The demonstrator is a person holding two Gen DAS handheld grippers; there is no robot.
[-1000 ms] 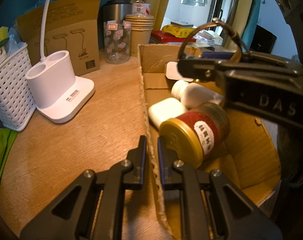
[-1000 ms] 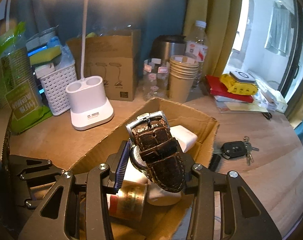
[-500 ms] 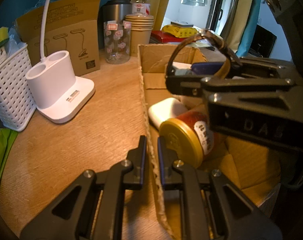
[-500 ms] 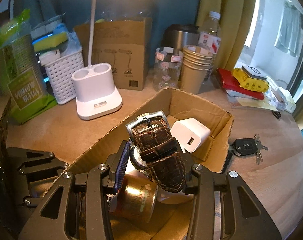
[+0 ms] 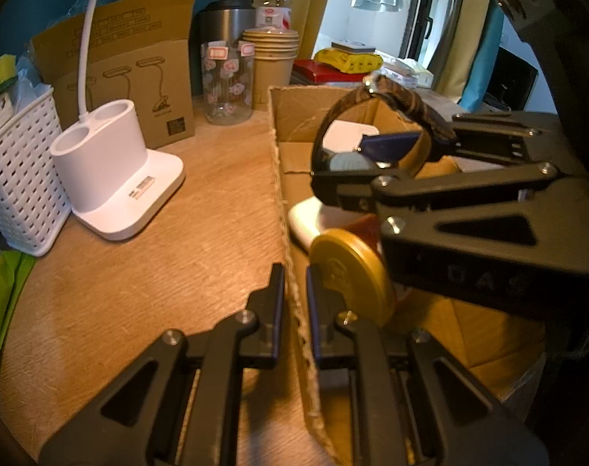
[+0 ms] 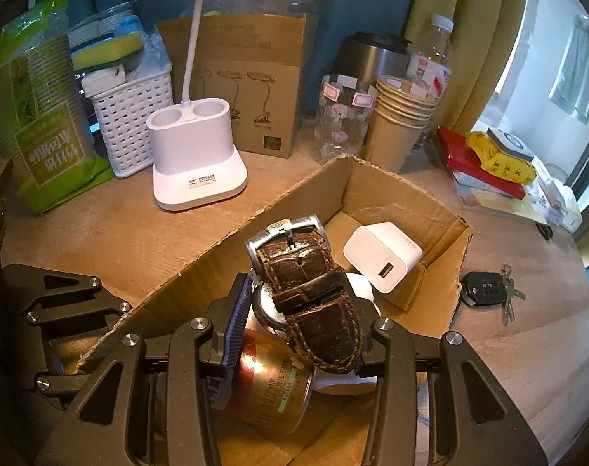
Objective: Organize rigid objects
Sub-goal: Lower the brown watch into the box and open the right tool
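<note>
Two black grippers work at one open cardboard box on a wood-grain table. Nearest, the left gripper has its jaws pinched tight on the box's ragged, corrugated side wall, one finger outside and one inside. Just beside it the right gripper clamps a wristwatch between ribbed blue pads, holding it over the inside of the box; its strap is dark brown leather, crackled and stitched pale along the edges, closed by a squarish silver buckle. The letters "DAS" are moulded into the right gripper's black frame in the left wrist view.

Under the watch, inside the box, a round tin lies on its side, gold lid toward the left gripper, with a red and gold label printed in characters too small to read. Deeper in, a glossy white charger cube rests in the far corner, its port facing up.

Outside the box, a black car key with a bunch of metal keys lies on the table. Farther back stand a smooth white lamp base with two round wells and a barcode sticker, a perforated white plastic basket, a stack of ribbed paper cups and a brown carton printed with lamp drawings.
</note>
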